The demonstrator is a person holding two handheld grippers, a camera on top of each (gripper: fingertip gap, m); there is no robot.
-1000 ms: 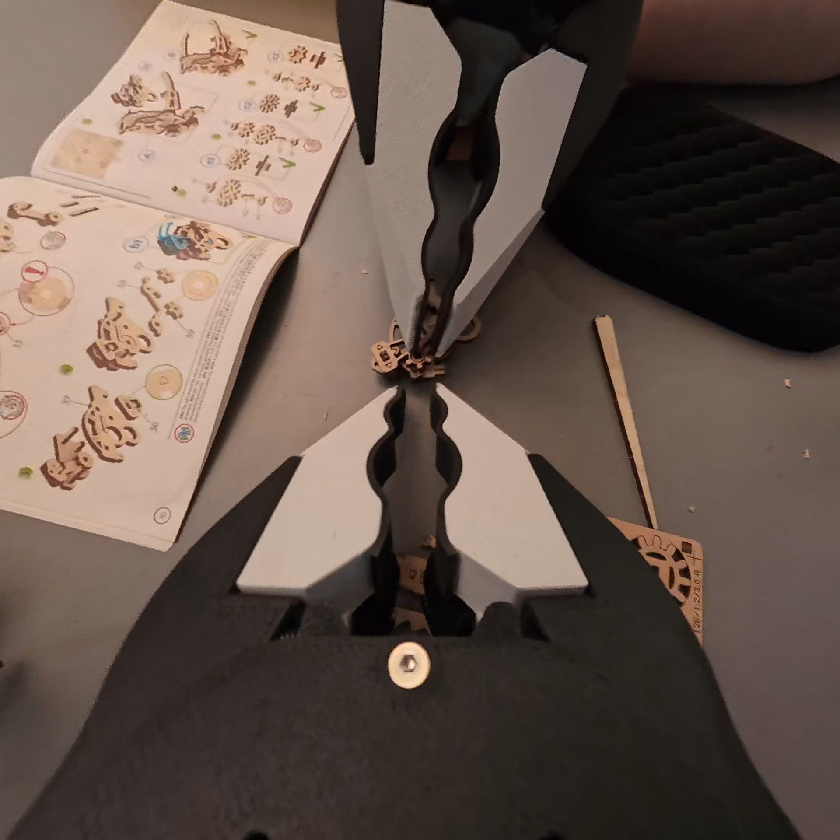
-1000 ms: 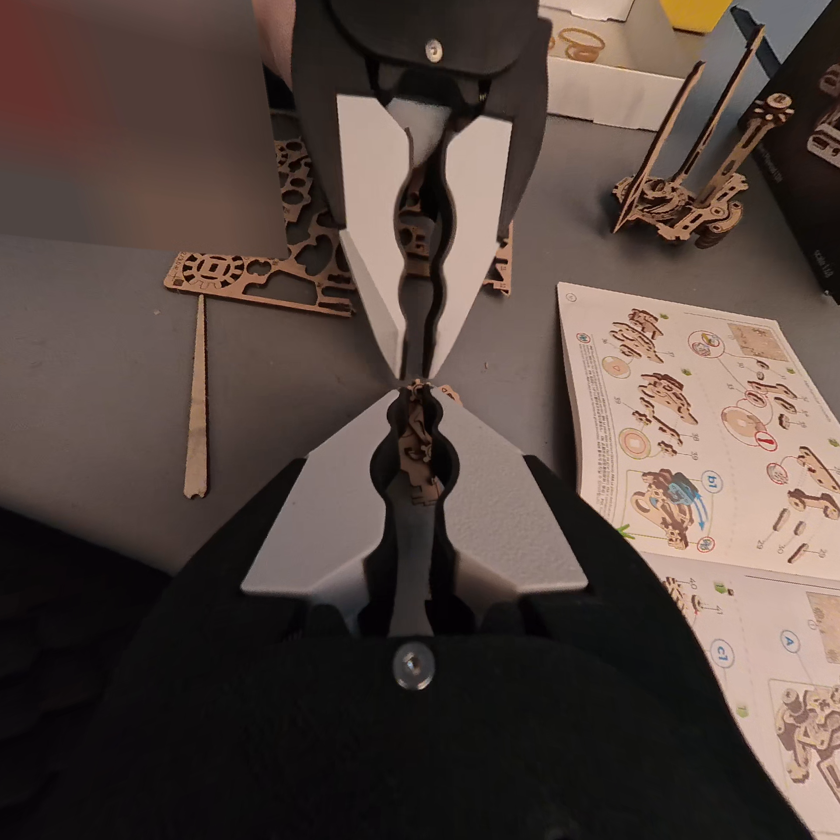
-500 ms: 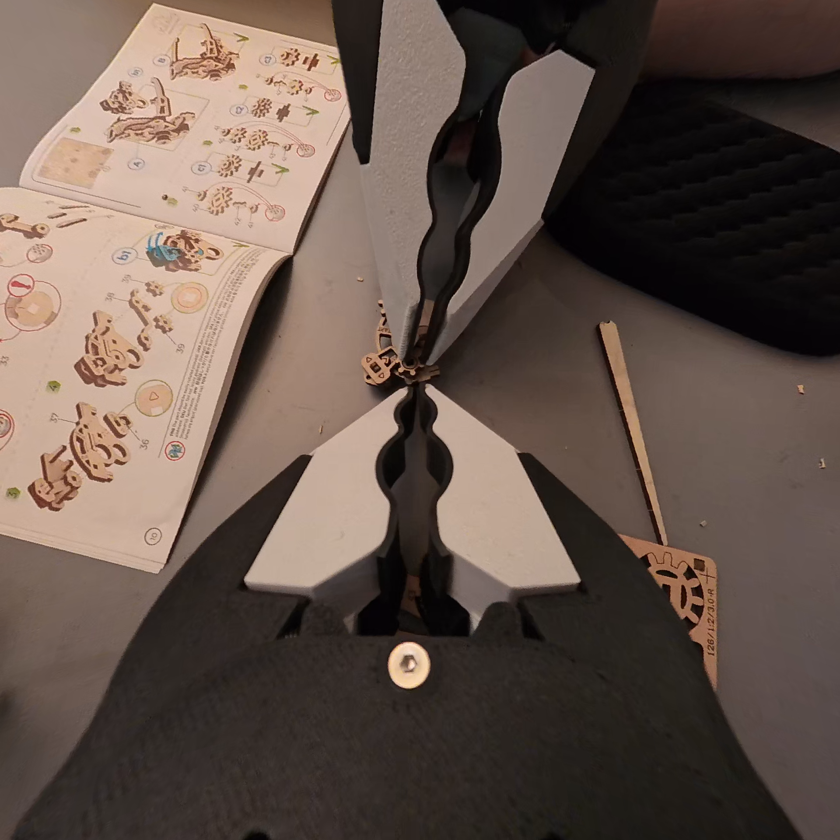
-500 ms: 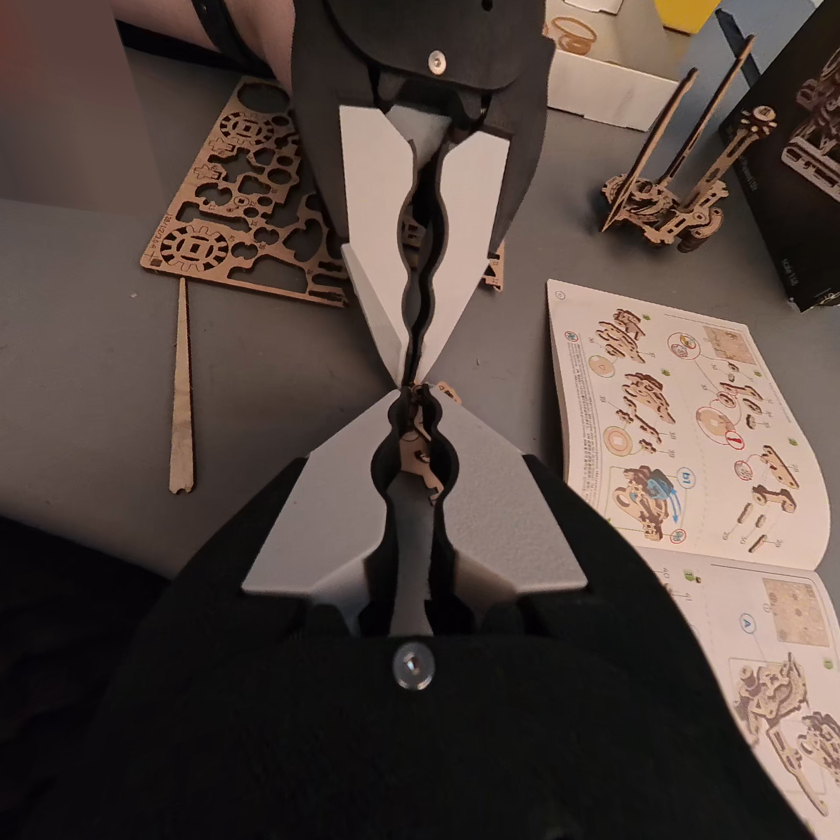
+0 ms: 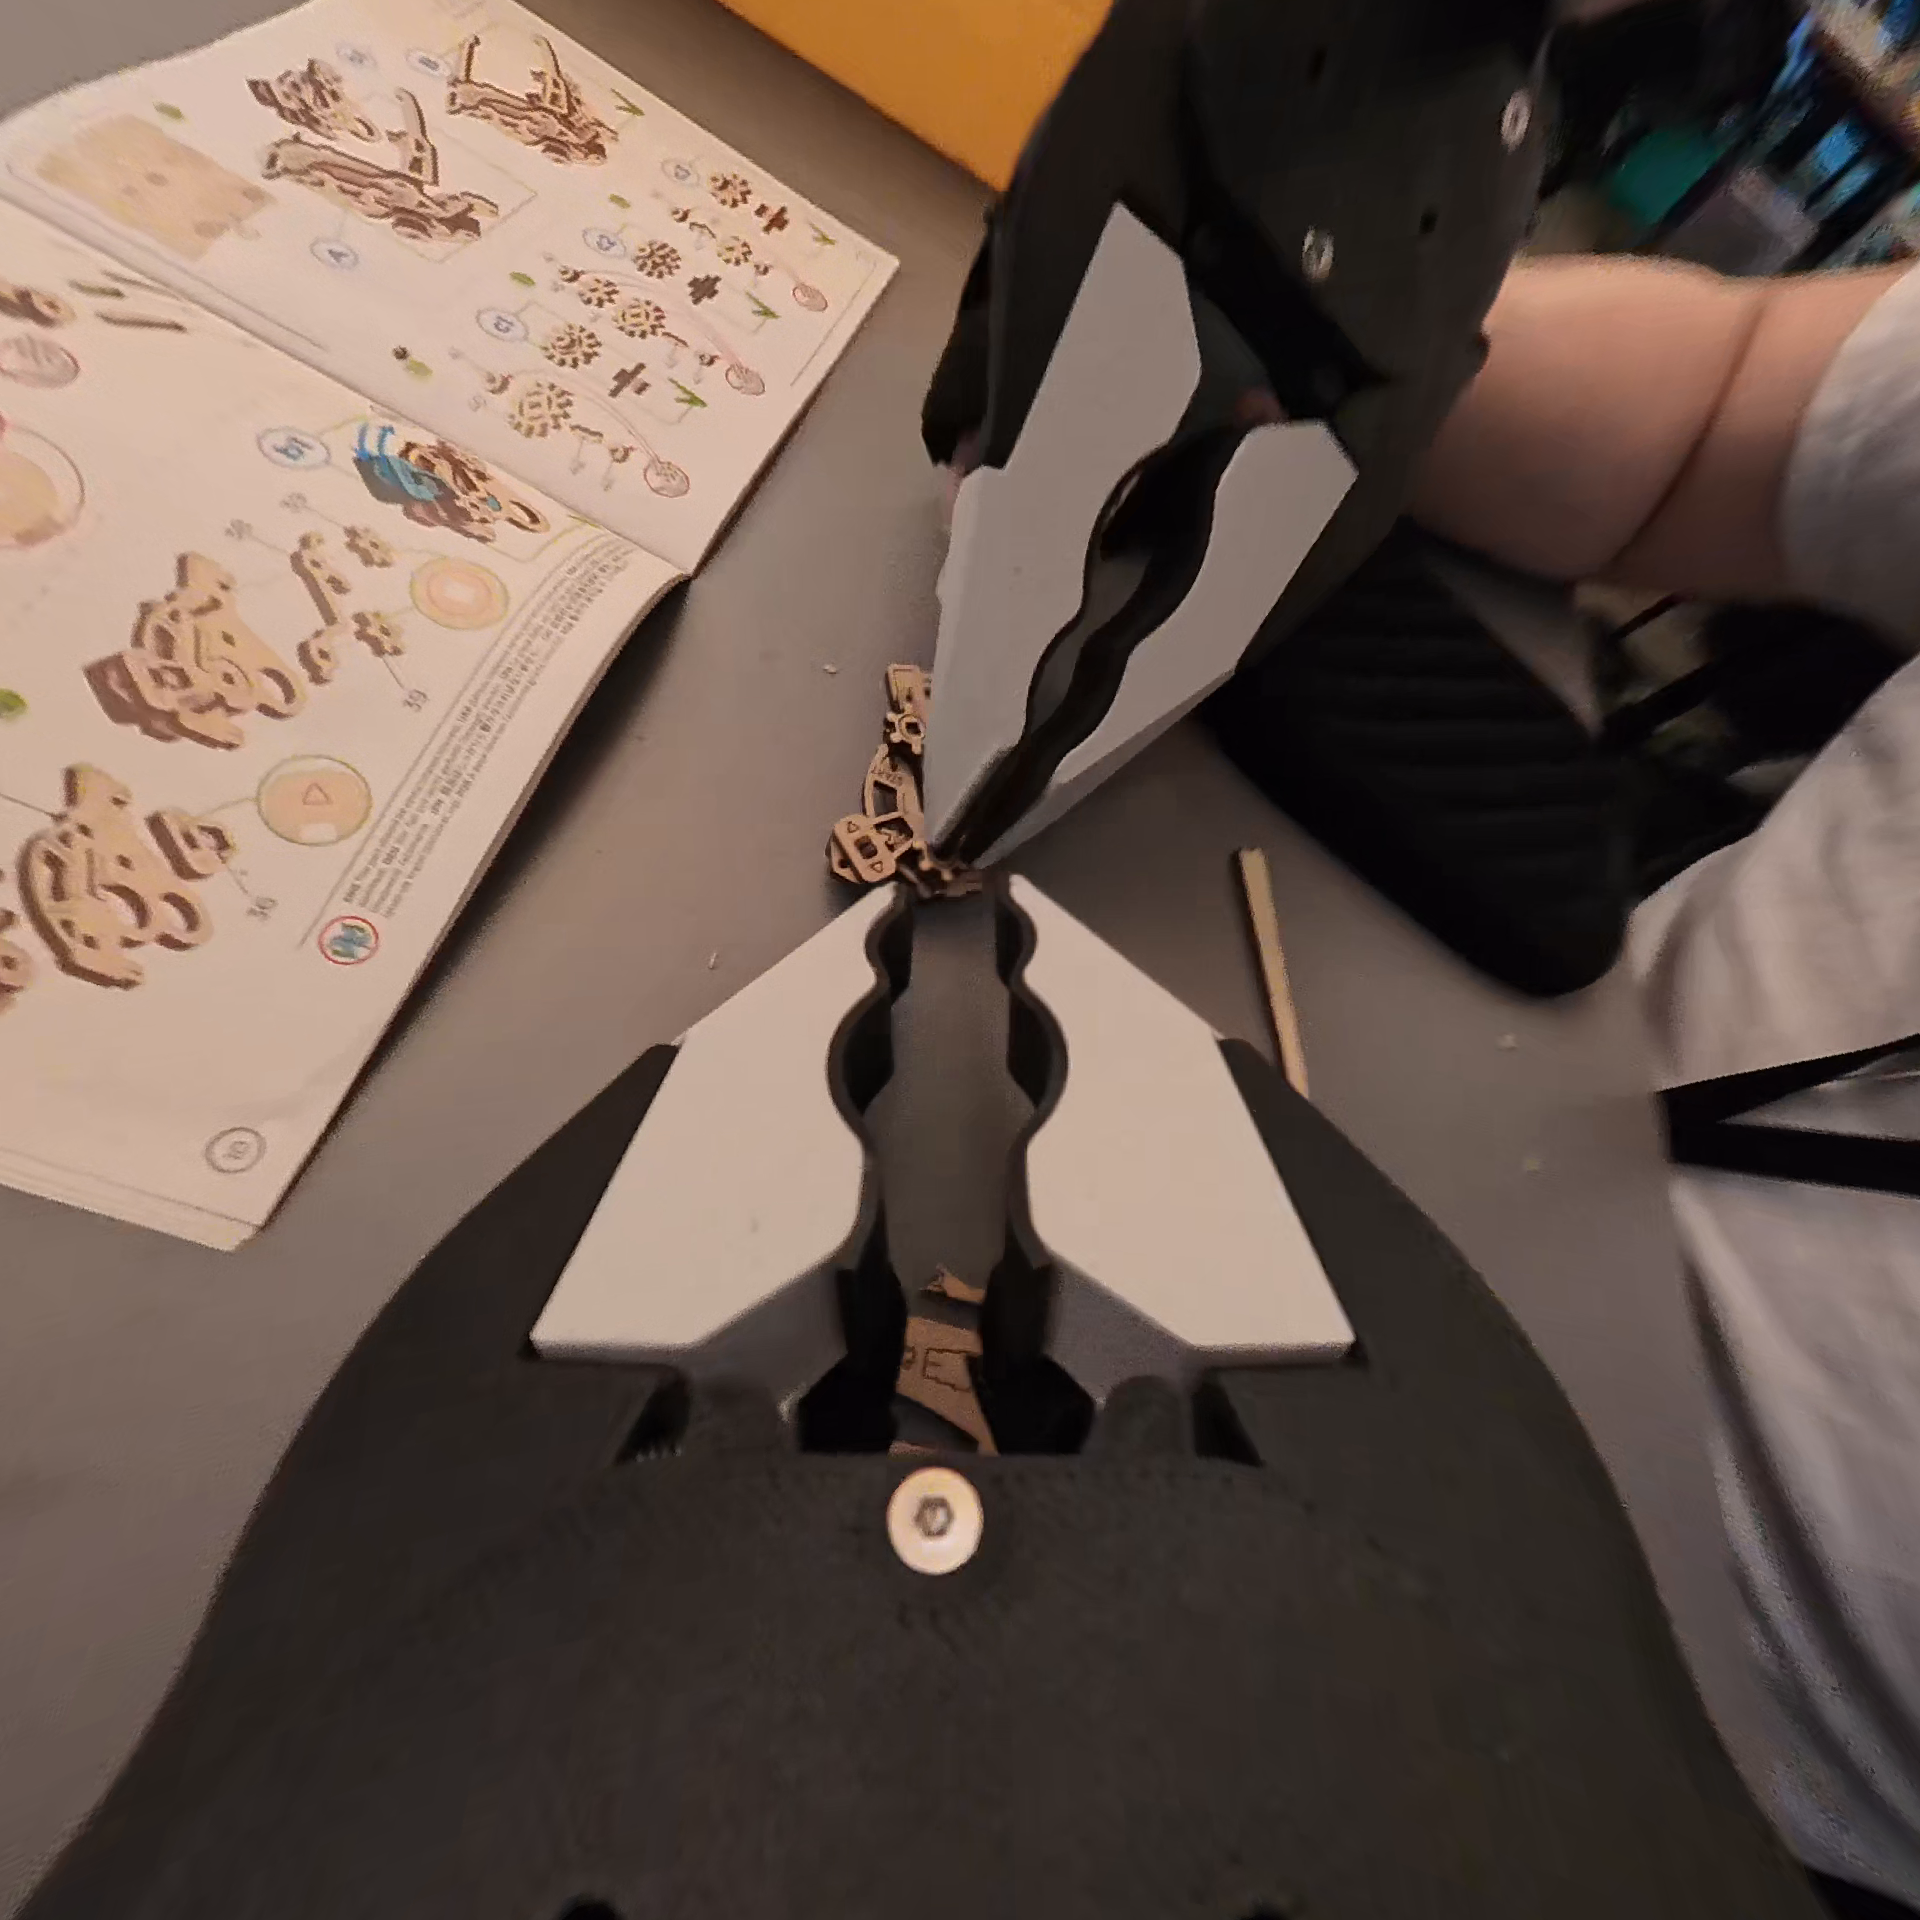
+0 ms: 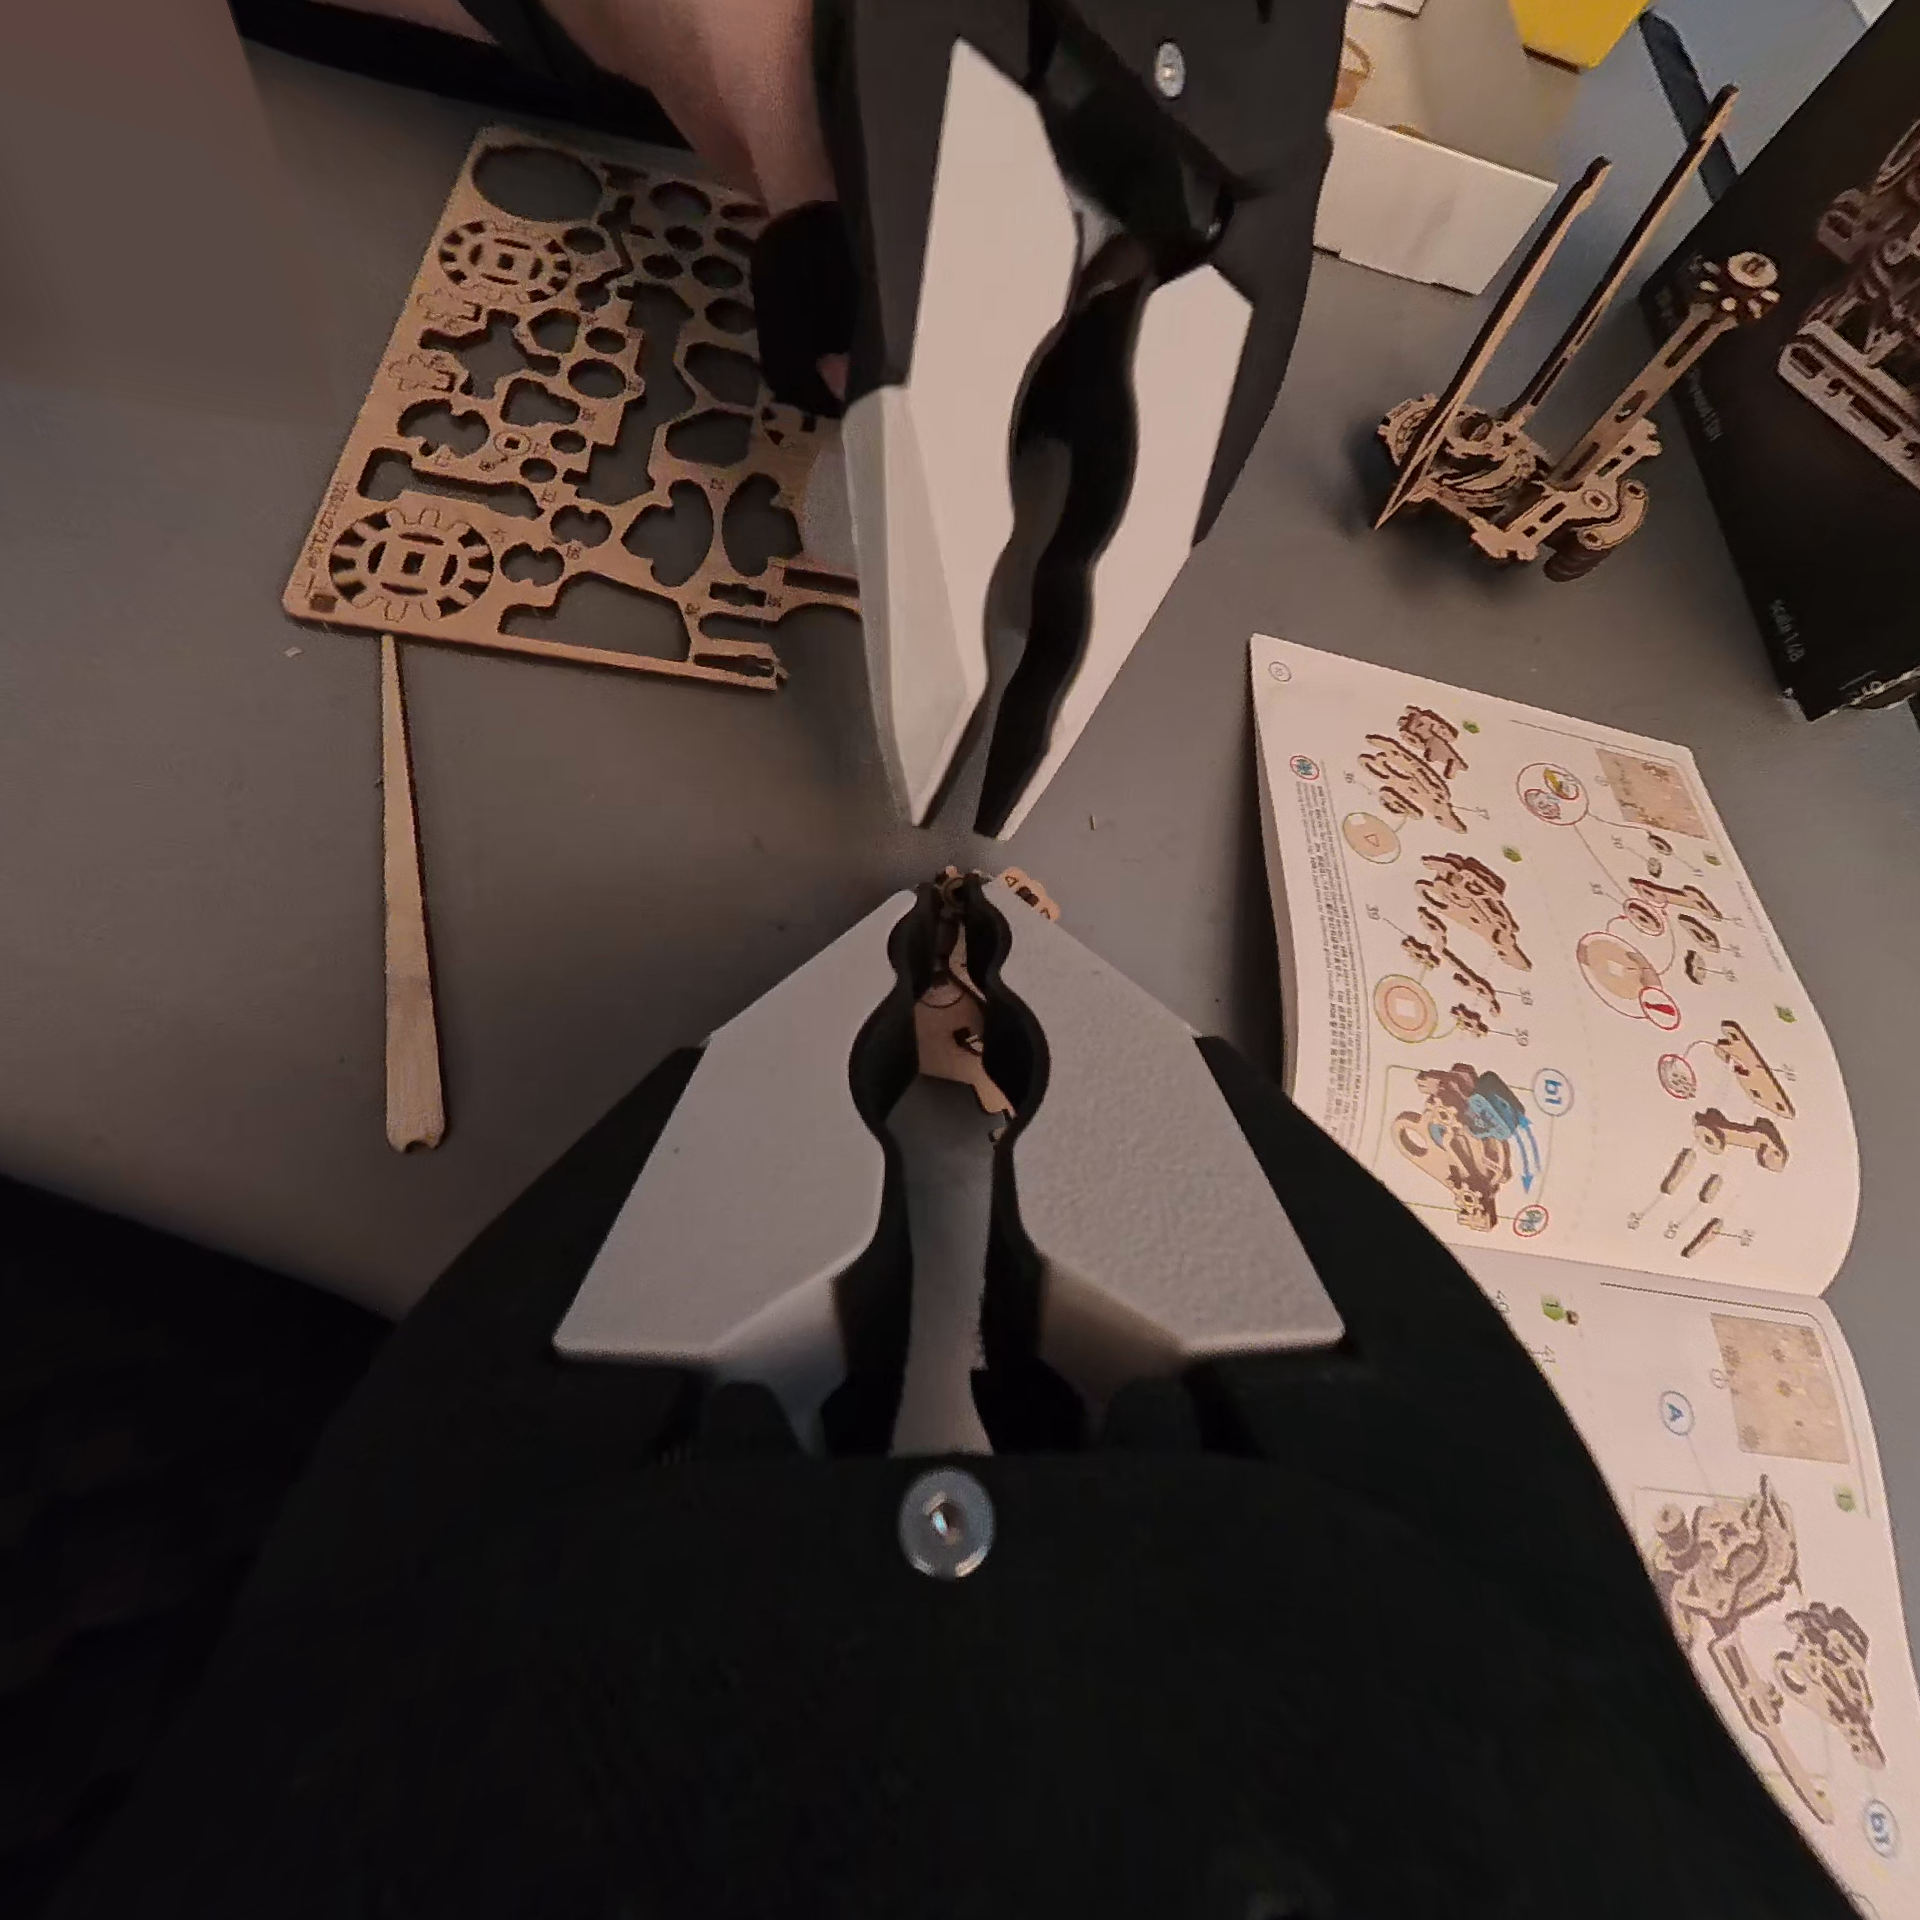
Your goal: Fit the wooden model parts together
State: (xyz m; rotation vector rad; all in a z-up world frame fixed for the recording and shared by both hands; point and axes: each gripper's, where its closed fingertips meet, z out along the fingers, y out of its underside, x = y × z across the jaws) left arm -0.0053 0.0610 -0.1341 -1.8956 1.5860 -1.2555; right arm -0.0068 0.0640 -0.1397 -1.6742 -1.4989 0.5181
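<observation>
My right gripper is shut on a small flat wooden model part with cut-outs, held on edge between its jaws above the grey table. In the left wrist view the right gripper comes in from the top, and the wooden part sticks out to the left of its tips. My left gripper faces it tip to tip, with its jaws a little apart and nothing between them. In the right wrist view the left gripper stands just clear of the part.
An open instruction booklet lies on the table. A punched-out wooden sheet, a thin wooden stick, a partly built wooden model, a black box and a black mat surround the work spot. A person's arm is at the right. The grippers are tip to tip, or close to it.
My left gripper has opened from nearly shut at the part's tip and now stands slightly apart from it. The right gripper has tilted and still holds the part.
</observation>
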